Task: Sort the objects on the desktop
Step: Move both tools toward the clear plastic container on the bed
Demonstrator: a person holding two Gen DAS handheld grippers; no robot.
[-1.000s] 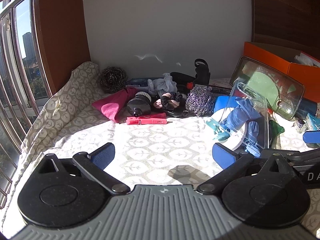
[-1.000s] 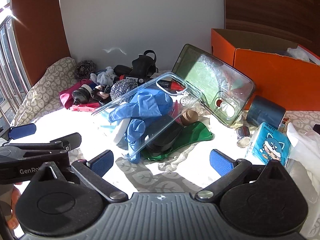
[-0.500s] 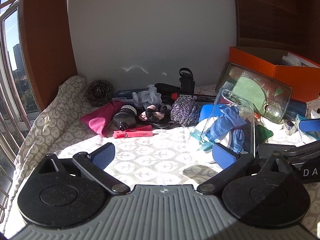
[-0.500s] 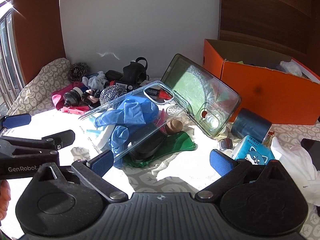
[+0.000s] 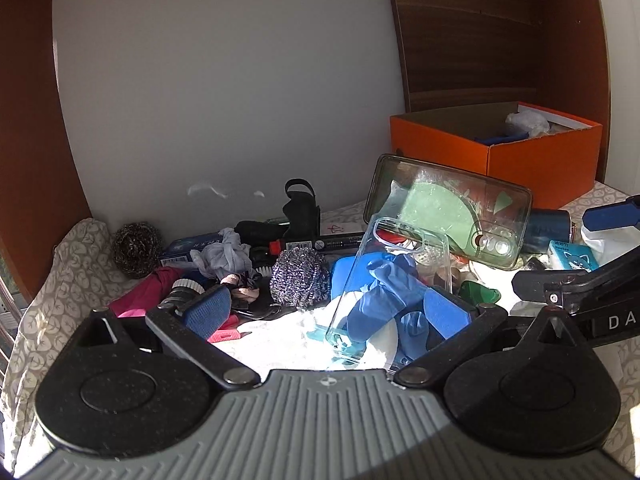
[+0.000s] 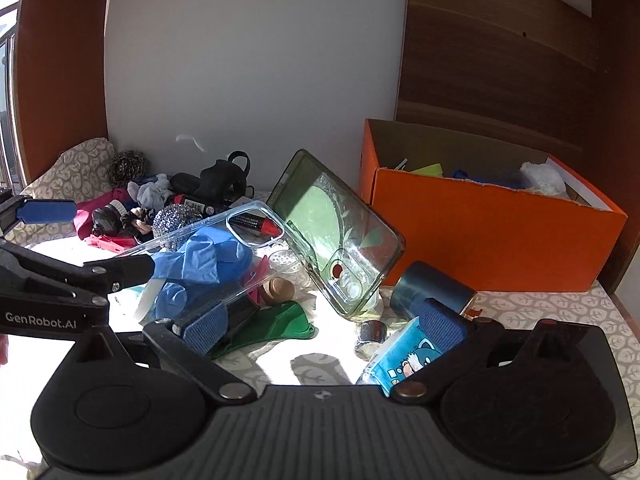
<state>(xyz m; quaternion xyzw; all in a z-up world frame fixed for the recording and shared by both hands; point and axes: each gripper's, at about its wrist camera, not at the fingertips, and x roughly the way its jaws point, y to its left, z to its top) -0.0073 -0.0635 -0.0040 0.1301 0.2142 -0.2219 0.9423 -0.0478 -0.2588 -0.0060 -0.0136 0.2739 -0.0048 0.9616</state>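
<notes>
A pile of small things lies on the leaf-patterned cloth (image 5: 64, 280). A clear phone case (image 5: 404, 256) leans over a blue glove (image 5: 384, 292); behind them stands a dark tinted phone case (image 5: 448, 208). My left gripper (image 5: 326, 312) hangs open just before the clear case, holding nothing. From the right wrist view the clear case (image 6: 192, 240) and the glove (image 6: 200, 260) are left of centre, the dark case (image 6: 336, 232) in the middle. My right gripper (image 6: 324, 326) is open and empty, above a green piece (image 6: 272, 328) and a blue tissue pack (image 6: 400, 356).
An open orange box (image 6: 480, 240) with several items stands at the back right by the wooden wall. A purple scourer (image 5: 300, 276), brown scourer (image 5: 136, 250), pink cloth (image 5: 152, 288), black strap (image 5: 300, 212) and blue roll (image 6: 428, 288) crowd the cloth.
Both cameras have risen and swung right, so the pile sits lower in view and the orange box shows more. Both grippers stayed open and took hold of nothing.
</notes>
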